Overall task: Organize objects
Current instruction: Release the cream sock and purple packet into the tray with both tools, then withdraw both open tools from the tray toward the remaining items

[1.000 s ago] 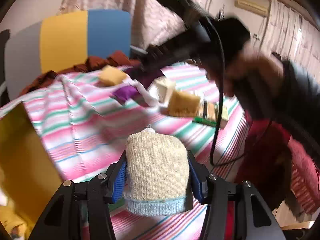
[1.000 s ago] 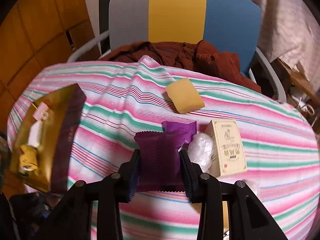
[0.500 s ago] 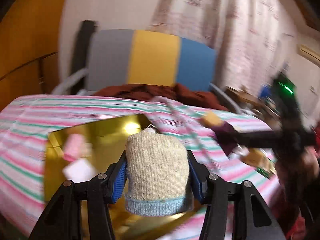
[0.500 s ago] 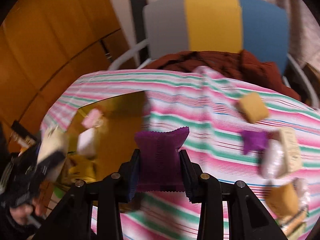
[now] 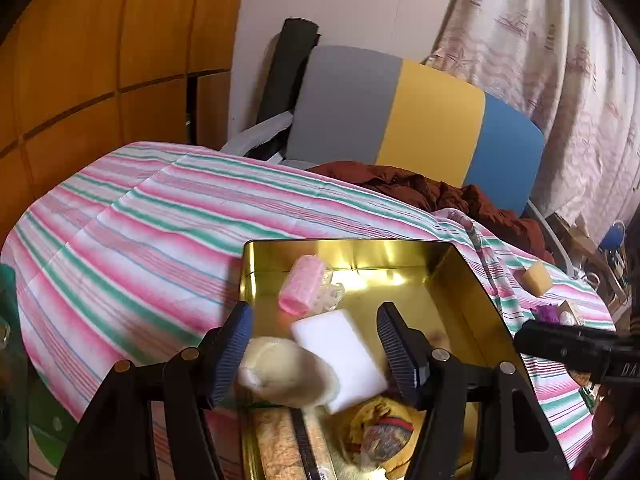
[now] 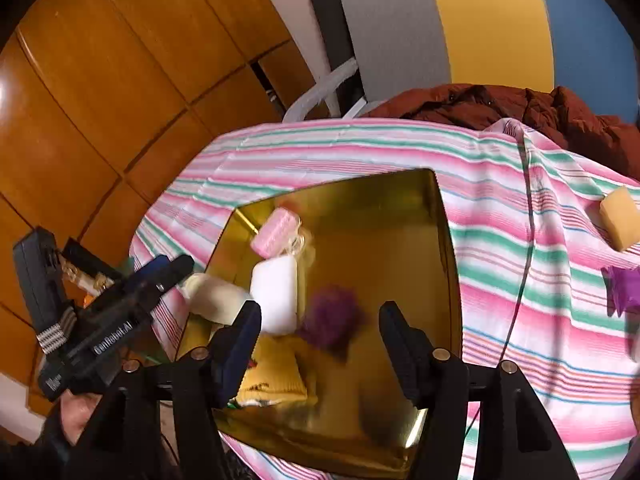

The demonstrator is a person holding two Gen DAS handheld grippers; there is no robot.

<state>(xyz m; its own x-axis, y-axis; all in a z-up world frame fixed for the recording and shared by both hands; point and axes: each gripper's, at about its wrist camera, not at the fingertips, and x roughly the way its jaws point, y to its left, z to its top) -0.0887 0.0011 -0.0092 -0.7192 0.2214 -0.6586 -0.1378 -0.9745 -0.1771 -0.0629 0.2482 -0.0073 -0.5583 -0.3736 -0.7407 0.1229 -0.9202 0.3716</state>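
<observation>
Two claws hover over a gold tin box [image 5: 460,276] that sits on a counter draped in a pink, green and white striped cloth [image 5: 152,216]. The left claw [image 5: 314,344] has its jaws spread wide, gripping nothing. A cream knitted sock [image 5: 288,372] sits between them, blurred, with a gap on either side, above the near left part of the box. The right claw [image 6: 320,344] is also spread wide with nothing gripped. A purple packet [image 6: 332,316] appears blurred between and beyond its fingers, over the box's gold floor; whether it touches the floor cannot be told.

Inside the box lie a pink ribbed roller [image 5: 302,284] near the far left corner, a white rectangular block [image 5: 340,356] just beside it, and a yellow fabric item [image 6: 276,372] closer to the camera. In the right wrist view the left claw shows at the left edge, held by a hand [image 6: 76,416], with the cream sock at its tips over the box's left rim.

Well apart from the box, to its right on the cloth, rest a yellow sponge [image 6: 620,216] and a second purple packet [image 6: 624,288]. Behind the counter stands a chair [image 5: 400,120] with grey, yellow and blue panels and a brown garment [image 5: 420,188] bunched on it.
</observation>
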